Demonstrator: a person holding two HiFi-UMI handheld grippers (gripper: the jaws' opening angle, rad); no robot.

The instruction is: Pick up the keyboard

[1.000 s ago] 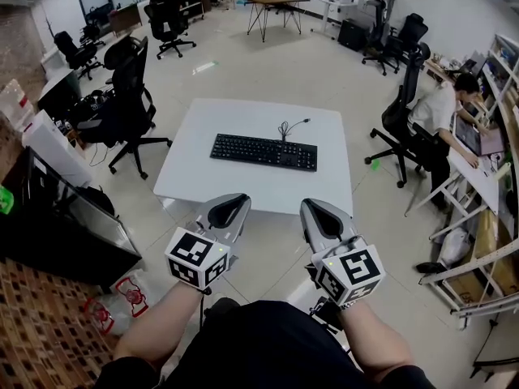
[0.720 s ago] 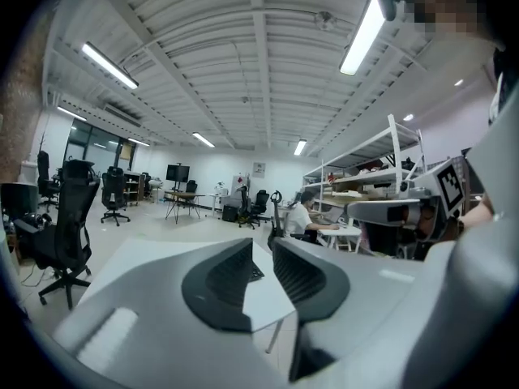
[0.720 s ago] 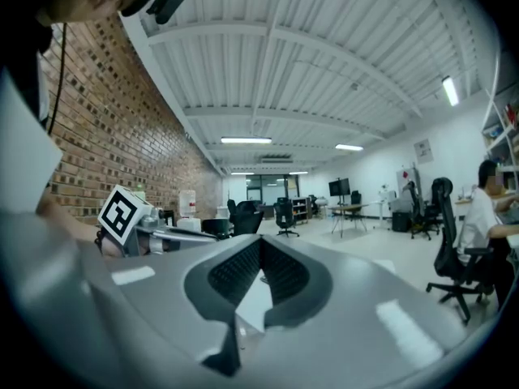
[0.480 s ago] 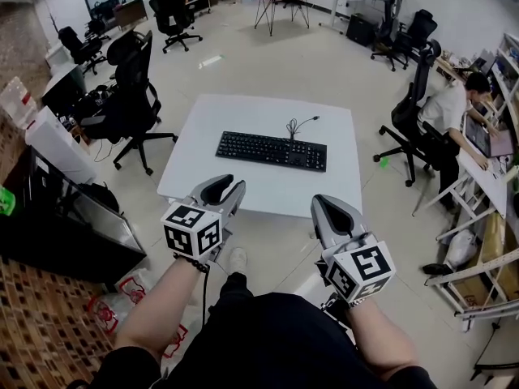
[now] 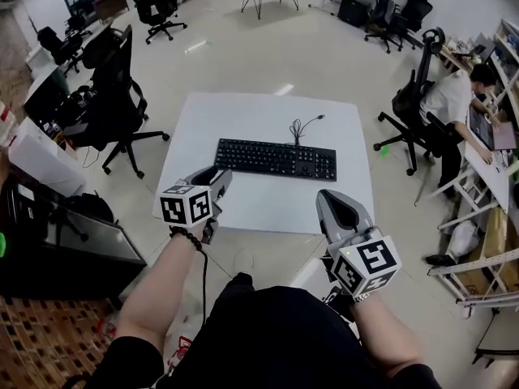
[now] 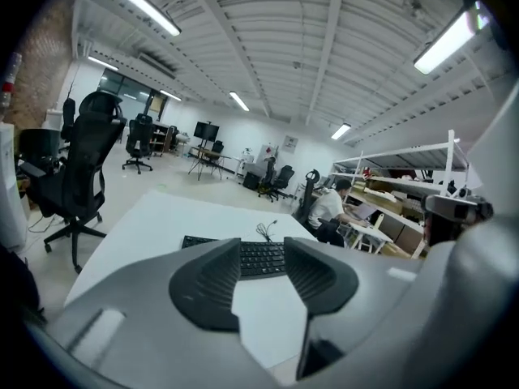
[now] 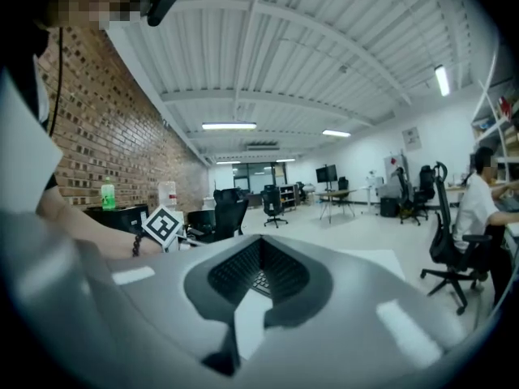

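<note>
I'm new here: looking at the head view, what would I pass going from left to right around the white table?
Black office chair → left gripper (jaws opening, nothing between them) → keyboard → right gripper → seated person.

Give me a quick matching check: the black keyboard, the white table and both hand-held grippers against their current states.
1 black rectangular keyboard
2 white square table
3 left hand-held gripper
4 right hand-held gripper

A jaws together, empty
B jaws apart, empty
C lies flat, untouched
D bears the keyboard

Pairs: 1-C, 2-D, 3-B, 4-A. The left hand-held gripper's jaws are opening.
</note>
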